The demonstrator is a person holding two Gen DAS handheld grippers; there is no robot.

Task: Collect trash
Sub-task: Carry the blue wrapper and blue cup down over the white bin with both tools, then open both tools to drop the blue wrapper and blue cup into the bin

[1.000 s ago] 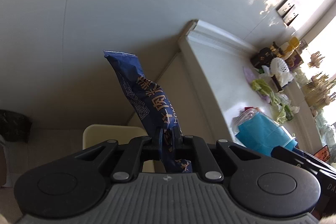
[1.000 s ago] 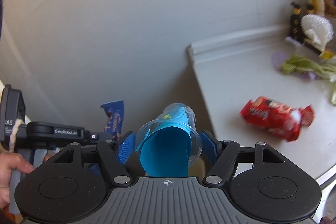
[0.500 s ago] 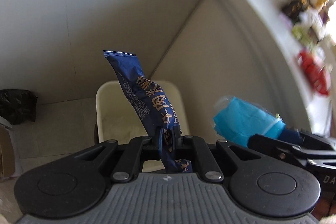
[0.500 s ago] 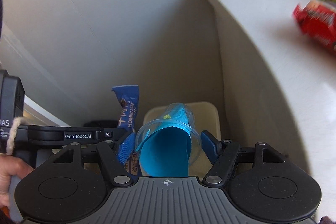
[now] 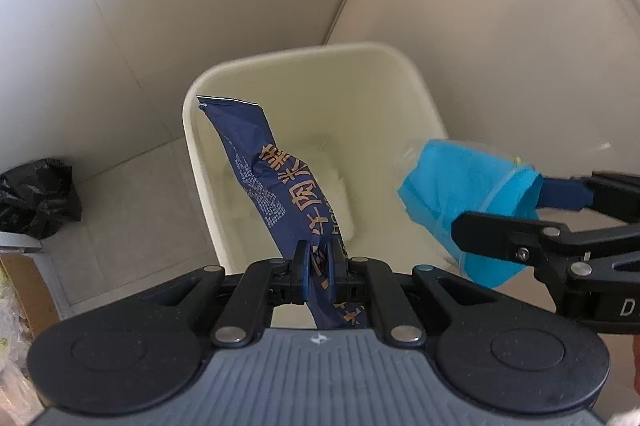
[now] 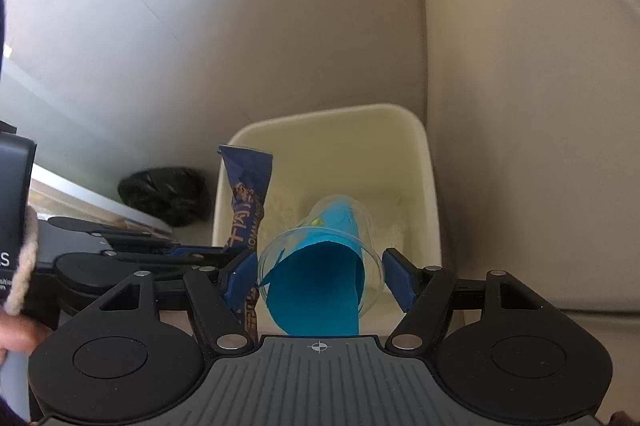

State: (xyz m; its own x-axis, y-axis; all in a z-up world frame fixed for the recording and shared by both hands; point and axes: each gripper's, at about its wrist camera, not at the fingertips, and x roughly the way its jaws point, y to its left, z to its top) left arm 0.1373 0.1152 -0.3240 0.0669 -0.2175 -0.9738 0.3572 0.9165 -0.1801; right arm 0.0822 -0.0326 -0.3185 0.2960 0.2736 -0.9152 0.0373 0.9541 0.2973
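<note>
The left gripper [image 5: 318, 272] is clamped tight on a dark blue wrapper [image 5: 276, 182], which sticks out ahead of its fingertips over the cream bin [image 5: 304, 60] below. Just to its right, the right gripper [image 6: 320, 276] grips a clear cup [image 6: 340, 222] stuffed with blue paper [image 6: 316, 286], the cup's far end pointing down into the same bin. A black bag [image 5: 36, 194] lies on the floor to the left.

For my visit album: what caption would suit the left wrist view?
Left gripper pinches a dark blue snack wrapper above a cream bin, beside a blue-lined clear cup.
</note>
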